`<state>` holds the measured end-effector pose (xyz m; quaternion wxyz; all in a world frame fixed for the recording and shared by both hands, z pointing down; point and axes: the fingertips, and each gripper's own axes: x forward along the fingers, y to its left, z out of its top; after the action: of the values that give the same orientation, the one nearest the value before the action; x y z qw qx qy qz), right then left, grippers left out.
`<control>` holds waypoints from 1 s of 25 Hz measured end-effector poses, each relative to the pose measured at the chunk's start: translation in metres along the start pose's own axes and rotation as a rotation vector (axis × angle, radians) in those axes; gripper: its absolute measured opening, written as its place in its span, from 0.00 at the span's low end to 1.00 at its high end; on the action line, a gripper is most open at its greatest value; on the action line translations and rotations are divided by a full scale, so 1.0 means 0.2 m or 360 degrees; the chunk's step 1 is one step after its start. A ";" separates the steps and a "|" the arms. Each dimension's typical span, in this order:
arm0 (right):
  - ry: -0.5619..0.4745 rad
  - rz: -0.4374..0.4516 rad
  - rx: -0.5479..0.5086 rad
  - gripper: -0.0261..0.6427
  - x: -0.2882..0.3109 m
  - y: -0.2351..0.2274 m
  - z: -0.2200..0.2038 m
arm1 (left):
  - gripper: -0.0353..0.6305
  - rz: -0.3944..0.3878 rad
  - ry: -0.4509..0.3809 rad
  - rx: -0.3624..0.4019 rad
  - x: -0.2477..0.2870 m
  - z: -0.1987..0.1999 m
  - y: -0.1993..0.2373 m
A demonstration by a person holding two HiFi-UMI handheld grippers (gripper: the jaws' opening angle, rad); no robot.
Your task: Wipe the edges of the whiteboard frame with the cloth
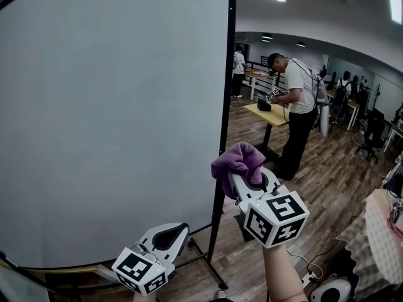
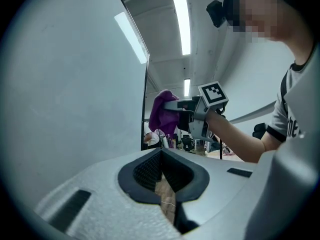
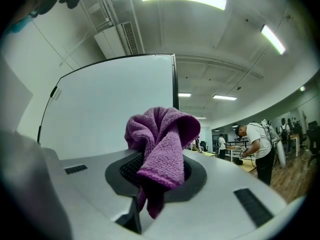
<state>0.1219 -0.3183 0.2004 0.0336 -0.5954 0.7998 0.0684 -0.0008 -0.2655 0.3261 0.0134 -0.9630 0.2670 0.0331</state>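
Holding: my right gripper (image 3: 156, 181) has its fingers clamped on the purple cloth (image 3: 162, 139). The cloth is pinched by one fold, and most of it bunches up loose above the tips.
Left side: my left gripper (image 2: 163, 179) hangs low by the whiteboard's lower right corner. Its fingers are drawn almost together with nothing between them, and it rests on nothing.
Cloth position: in the head view the cloth (image 1: 237, 162) sits just beside the right edge of the whiteboard frame (image 1: 225, 106), low on that edge. I cannot tell whether it touches the black strip or stands just off it.
Board: the white panel (image 1: 113, 106) fills the view to the left. A thin stand leg (image 1: 211, 260) runs down to the wood floor beneath the corner.
Room: a person (image 1: 297, 102) works at a desk well apart from me, and a cable (image 1: 301, 258) lies on the floor near my right arm.
Risk, cloth: dragging along the edge could pull the fold out of my fingers, since so little of it is gripped.
Risk, scrape: if the bunch rolls aside, the hard fingertips would meet the frame instead of fabric.
Risk, board: pressing sideways on a freestanding board may rock or shift it, because my left gripper is not steadying it.
Risk, footing: following the edge downward brings me close to the leg and the cable.
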 end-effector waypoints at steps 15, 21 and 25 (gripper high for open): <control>-0.0151 0.0034 -0.0096 0.14 0.27 -0.17 0.43 | 0.08 0.0038 -0.0014 -0.0001 0.10 0.05 0.11; -0.0213 0.0040 -0.0122 0.14 0.34 -0.20 0.57 | 0.08 0.0060 -0.0026 -0.0007 0.11 0.08 0.15; -0.0256 0.0045 -0.0145 0.14 0.36 -0.20 0.66 | 0.08 0.0068 -0.0034 -0.0009 0.12 0.09 0.16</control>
<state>0.1366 -0.3784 0.0578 0.0695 -0.5775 0.7990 0.1527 0.0012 -0.3045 0.3056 0.0129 -0.9567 0.2874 0.0444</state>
